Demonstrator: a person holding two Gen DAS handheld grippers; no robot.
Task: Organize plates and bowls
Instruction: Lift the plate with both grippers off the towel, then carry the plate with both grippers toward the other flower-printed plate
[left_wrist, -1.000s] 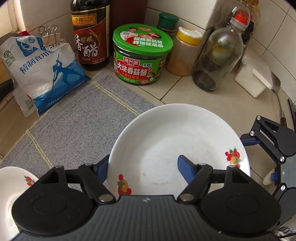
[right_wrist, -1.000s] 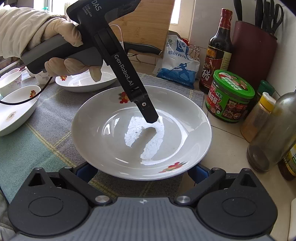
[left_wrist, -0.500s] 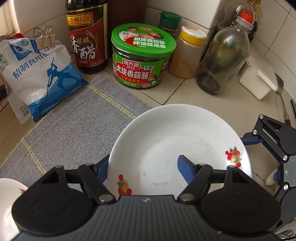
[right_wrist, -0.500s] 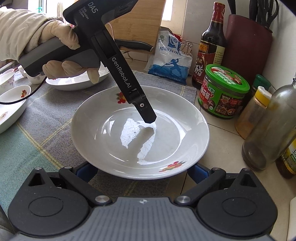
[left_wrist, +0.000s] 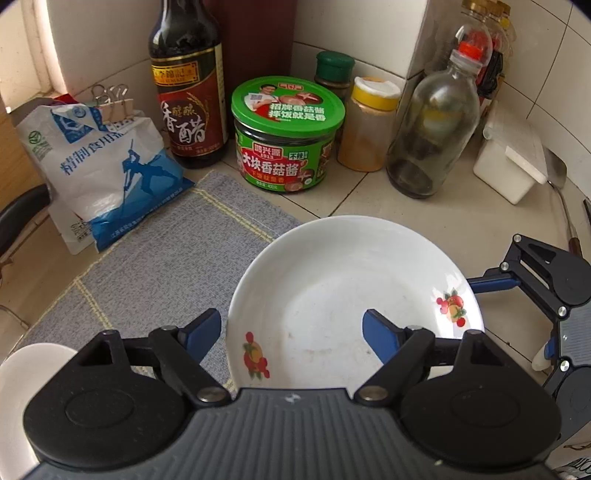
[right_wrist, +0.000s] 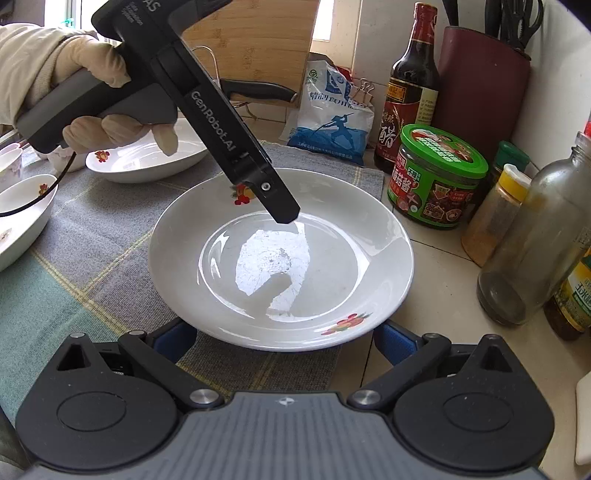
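Here, plate (left_wrist: 347, 295) astride left gripper (left_wrist: 291, 332)

Both wrist cameras look steeply down, close, sharing the white plate (left_wrist: 351, 295).

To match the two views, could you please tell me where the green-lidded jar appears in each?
Left wrist view: green-lidded jar upper centre, behind the white plate.
Right wrist view: the jar sits right of centre, beyond the plate's right rim.
Shared landmark: the dark vinegar bottle beside it.
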